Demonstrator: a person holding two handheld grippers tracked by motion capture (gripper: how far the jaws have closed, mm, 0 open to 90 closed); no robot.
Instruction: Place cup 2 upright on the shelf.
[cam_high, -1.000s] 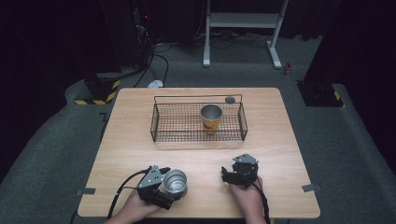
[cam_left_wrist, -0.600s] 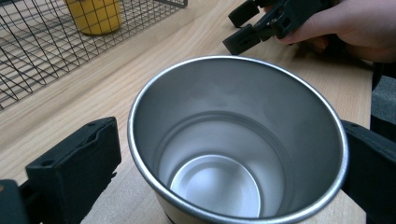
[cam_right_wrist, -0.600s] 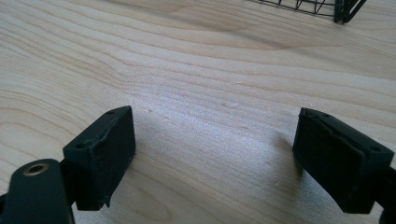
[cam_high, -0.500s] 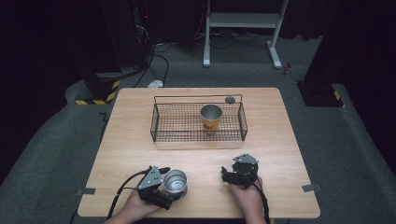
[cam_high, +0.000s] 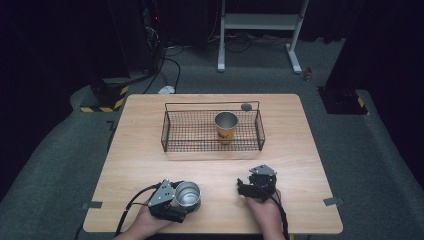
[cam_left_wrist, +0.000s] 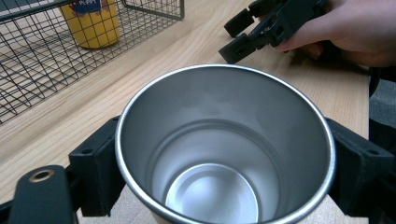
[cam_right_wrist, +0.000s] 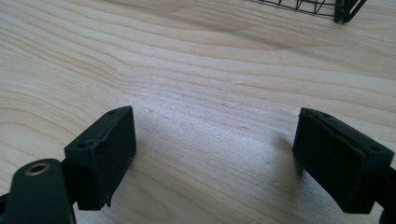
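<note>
A bare steel cup (cam_high: 188, 193) stands upright near the table's front edge, and its empty inside (cam_left_wrist: 219, 154) shows in the left gripper view. My left gripper (cam_high: 189, 197) has just been closing its jaws with the cup between them. It is now shut on the cup, with a black pad against each side of the wall (cam_left_wrist: 95, 168). A little to the right, my right gripper (cam_high: 243, 187) rests low over the wood, open (cam_right_wrist: 224, 154) with nothing between its jaws. It also shows in the left gripper view (cam_left_wrist: 233, 37), held in a hand.
A black wire basket (cam_high: 212, 105) sits mid-table with a yellow-banded steel cup (cam_high: 226, 128) upright inside it. A small dark round thing (cam_high: 246, 106) lies just behind the basket. A band of bare wood separates the basket from the grippers.
The left gripper's jaws have drawn in onto the steel cup. Both hands, the cup and the basket stay where they were.
</note>
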